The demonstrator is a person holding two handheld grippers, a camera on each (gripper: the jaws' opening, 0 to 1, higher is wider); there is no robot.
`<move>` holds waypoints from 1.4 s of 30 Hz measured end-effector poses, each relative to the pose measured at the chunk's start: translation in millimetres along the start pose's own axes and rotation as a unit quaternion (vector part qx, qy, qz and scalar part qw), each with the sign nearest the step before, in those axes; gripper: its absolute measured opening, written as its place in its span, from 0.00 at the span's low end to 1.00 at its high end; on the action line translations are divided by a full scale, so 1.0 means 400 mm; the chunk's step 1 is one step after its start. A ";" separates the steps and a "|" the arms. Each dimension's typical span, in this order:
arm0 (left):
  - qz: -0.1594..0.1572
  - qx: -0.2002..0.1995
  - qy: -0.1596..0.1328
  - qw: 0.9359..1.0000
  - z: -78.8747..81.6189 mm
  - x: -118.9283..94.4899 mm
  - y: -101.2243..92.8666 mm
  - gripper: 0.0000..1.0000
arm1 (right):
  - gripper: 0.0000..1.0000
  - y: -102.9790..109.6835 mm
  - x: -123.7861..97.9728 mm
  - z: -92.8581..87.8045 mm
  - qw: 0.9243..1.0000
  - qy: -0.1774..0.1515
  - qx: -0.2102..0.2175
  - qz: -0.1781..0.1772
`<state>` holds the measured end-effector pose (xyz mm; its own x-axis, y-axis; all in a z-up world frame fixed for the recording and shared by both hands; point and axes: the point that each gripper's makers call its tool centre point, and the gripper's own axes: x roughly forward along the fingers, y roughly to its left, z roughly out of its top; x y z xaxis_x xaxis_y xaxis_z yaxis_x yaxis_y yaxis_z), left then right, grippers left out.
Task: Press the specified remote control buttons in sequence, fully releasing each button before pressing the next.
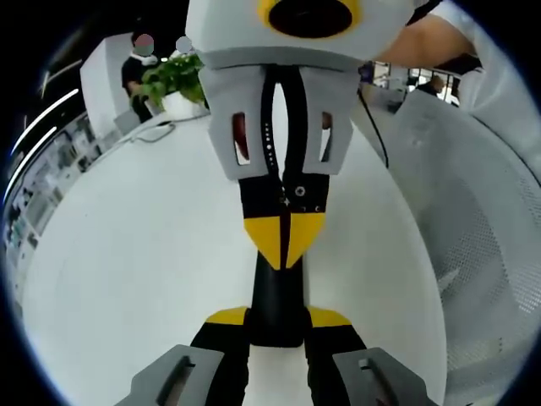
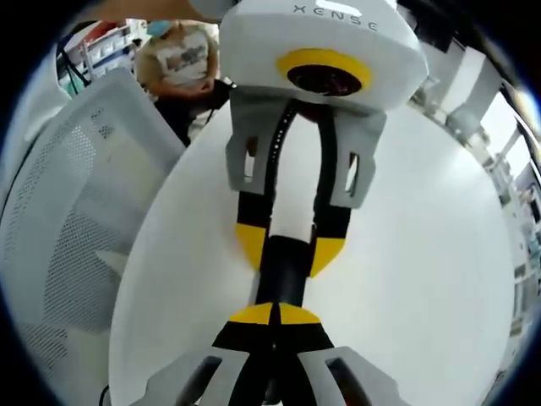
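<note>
A black remote control (image 1: 275, 296) is held above the white table, gripped by its sides in my left gripper (image 1: 277, 318), which is shut on it. My right gripper (image 1: 285, 241) comes in from the far side with its yellow tips closed together, and they rest on the remote's upper face. In the right gripper view the shut right gripper (image 2: 275, 315) meets the remote (image 2: 283, 275) from below, while the left gripper (image 2: 289, 245) clamps it from above. The buttons under the tips are hidden.
A round white table (image 1: 152, 254) lies beneath both grippers. A white mesh chair (image 1: 490, 254) stands beside it, also seen as the chair (image 2: 76, 220). A potted plant (image 1: 173, 80) and a cable sit at the table's far edge. A person (image 2: 177, 59) sits beyond the chair.
</note>
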<state>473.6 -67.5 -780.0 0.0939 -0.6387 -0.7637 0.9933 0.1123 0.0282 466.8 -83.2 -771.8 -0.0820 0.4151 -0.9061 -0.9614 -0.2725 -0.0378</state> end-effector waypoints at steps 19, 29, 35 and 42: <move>0.003 0.002 0.001 1.000 0.001 -0.001 -0.001 0.24 | 0.00 0.000 0.005 -0.003 1.000 0.008 0.015 0.001; 0.004 0.002 0.004 1.000 0.002 -0.002 -0.001 0.24 | 0.00 -0.001 0.005 -0.003 1.000 0.005 0.019 0.000; 0.004 0.003 0.006 1.000 0.002 -0.001 0.000 0.24 | 0.00 0.000 0.004 -0.002 1.000 0.003 0.017 0.000; 0.005 0.004 0.008 1.000 0.002 -0.001 0.001 0.24 | 0.00 0.000 0.001 0.000 1.000 -0.003 0.018 -0.002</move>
<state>473.9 -67.9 -779.3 0.1027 -0.6247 -0.7741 0.9928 0.1129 0.0406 466.9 -83.1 -772.1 -0.0798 0.4207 -0.9037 -0.9705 -0.2398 -0.0260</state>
